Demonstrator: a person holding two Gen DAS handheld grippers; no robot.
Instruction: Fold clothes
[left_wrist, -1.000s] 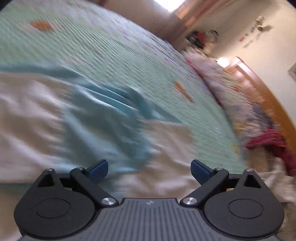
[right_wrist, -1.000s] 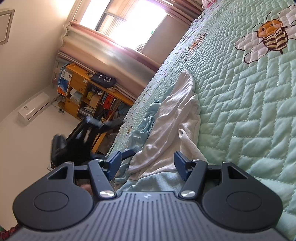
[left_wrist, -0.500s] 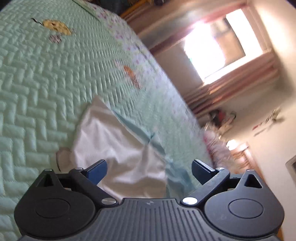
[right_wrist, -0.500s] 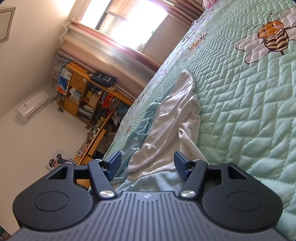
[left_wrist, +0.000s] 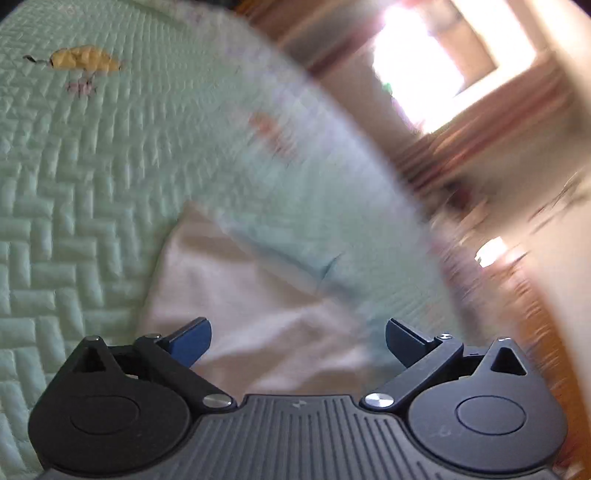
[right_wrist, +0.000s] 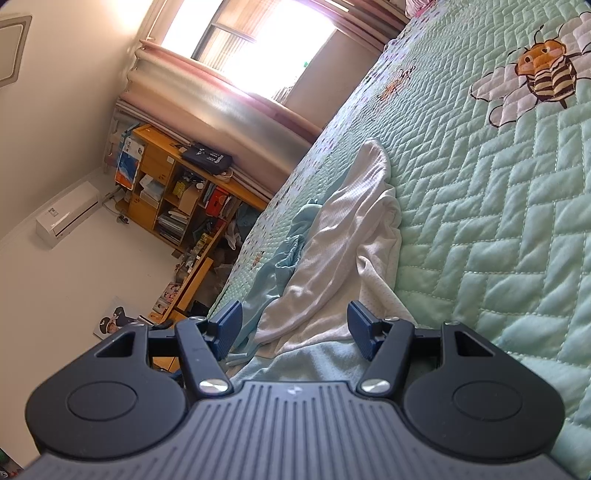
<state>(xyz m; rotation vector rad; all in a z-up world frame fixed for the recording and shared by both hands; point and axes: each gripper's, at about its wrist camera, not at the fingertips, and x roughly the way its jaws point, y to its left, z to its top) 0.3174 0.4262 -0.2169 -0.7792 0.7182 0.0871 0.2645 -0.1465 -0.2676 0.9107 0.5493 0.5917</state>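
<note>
A white and light-blue garment (right_wrist: 343, 251) lies crumpled on the mint quilted bedspread (right_wrist: 498, 206). In the right wrist view my right gripper (right_wrist: 293, 328) is open and empty, low over the near end of the garment, whose cloth lies between and below the fingers. In the left wrist view, which is blurred, the same garment (left_wrist: 258, 306) shows as a white panel with a pale blue part behind it. My left gripper (left_wrist: 297, 341) is open and empty just above the white cloth.
The bed's edge runs along the garment's left side in the right wrist view, with a wooden bookshelf (right_wrist: 177, 199) and floor clutter beyond. A bee print (right_wrist: 543, 70) marks the quilt at the far right. A bright window (left_wrist: 436, 62) is behind the bed.
The left gripper has swung round over the bed, from the blue part of the garment to the white panel, and is still moving. The right gripper has held still.
</note>
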